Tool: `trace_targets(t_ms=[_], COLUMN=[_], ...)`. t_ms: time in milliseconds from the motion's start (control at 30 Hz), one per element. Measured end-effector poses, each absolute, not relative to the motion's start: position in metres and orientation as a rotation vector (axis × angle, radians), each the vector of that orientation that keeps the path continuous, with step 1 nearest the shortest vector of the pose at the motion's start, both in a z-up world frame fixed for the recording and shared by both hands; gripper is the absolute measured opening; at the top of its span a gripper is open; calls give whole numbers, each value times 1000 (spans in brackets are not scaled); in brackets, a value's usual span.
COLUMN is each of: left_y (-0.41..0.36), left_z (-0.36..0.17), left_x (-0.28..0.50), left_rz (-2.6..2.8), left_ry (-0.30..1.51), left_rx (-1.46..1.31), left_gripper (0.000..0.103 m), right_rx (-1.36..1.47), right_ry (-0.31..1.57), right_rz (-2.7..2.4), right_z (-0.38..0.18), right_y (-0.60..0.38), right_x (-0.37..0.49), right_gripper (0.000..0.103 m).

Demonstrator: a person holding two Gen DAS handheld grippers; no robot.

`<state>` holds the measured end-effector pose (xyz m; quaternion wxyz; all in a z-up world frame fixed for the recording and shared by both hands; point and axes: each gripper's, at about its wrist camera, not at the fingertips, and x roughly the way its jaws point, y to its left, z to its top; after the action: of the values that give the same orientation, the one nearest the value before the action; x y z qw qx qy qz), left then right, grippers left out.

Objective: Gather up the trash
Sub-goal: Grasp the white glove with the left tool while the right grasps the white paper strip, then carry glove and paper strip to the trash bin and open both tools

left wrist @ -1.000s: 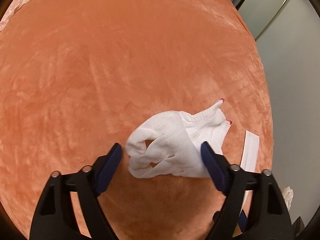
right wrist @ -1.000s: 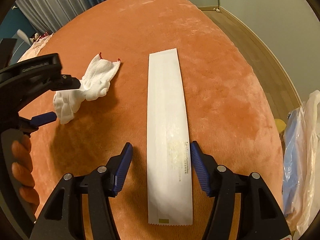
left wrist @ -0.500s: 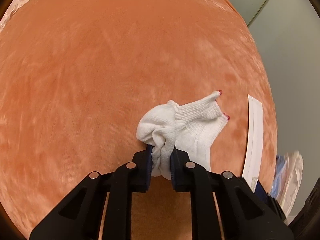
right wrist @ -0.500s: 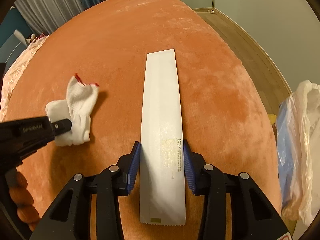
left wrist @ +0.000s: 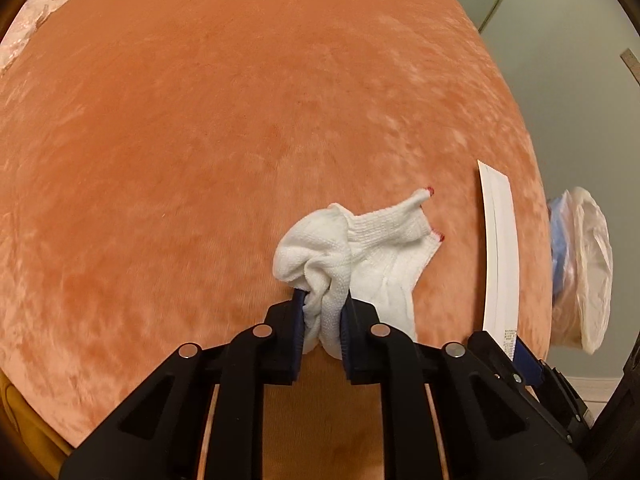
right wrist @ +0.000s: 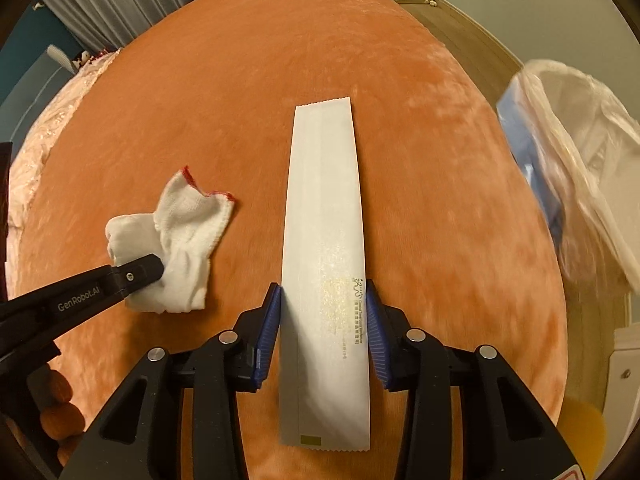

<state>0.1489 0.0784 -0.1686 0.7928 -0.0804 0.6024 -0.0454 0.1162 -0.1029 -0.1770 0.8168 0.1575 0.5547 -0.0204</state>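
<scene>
you work over a wide surface covered in orange plush fabric (left wrist: pixel 240 128), its pile brushed into lighter and darker patches, and it fills nearly all of both views. your left gripper (left wrist: pixel 322 320) has its jaws pressed together on a crumpled white glove (left wrist: pixel 360 248) with red-trimmed cuff corners; the bunched part sits between the blue pads and the cuff spreads ahead and to the right of the tips. your right gripper (right wrist: pixel 324 328) holds a long white paper wrapper (right wrist: pixel 324 240) by its two long edges, the blue pads touching each side near the printed end, the strip running straight ahead from the jaws and back under them. from the right gripper the glove lies ahead-left, with the left gripper's black finger (right wrist: pixel 136 272) on it. off the right edge of the fabric, ahead-right of the right gripper, stands a bin lined with a pale plastic bag (right wrist: pixel 580 152). beyond the fabric you see grey curtains (right wrist: pixel 120 4) at the far left, a wooden floor (right wrist: pixel 472 40) and a pale wall (left wrist: pixel 568 100) at the right. a lacy pink cloth (right wrist: pixel 52 120) borders the left side.
</scene>
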Motion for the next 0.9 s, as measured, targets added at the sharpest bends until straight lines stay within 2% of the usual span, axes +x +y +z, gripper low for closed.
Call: trace_targets(t_ms=[533,900], left_y=[42,-2], left_z=[-65,-6], left_x=[99,73], left_rz=[-177,-274], left_ry=[1062,949], left_rx=[-101,-84], left_gripper=[14,14], right_rx=[362,405], right_ry=[946,830], right_rz=[11,-29], right_z=[-78,-38], right_y=[-121,-168], right_x=[51,20], right_gripper=[39,39])
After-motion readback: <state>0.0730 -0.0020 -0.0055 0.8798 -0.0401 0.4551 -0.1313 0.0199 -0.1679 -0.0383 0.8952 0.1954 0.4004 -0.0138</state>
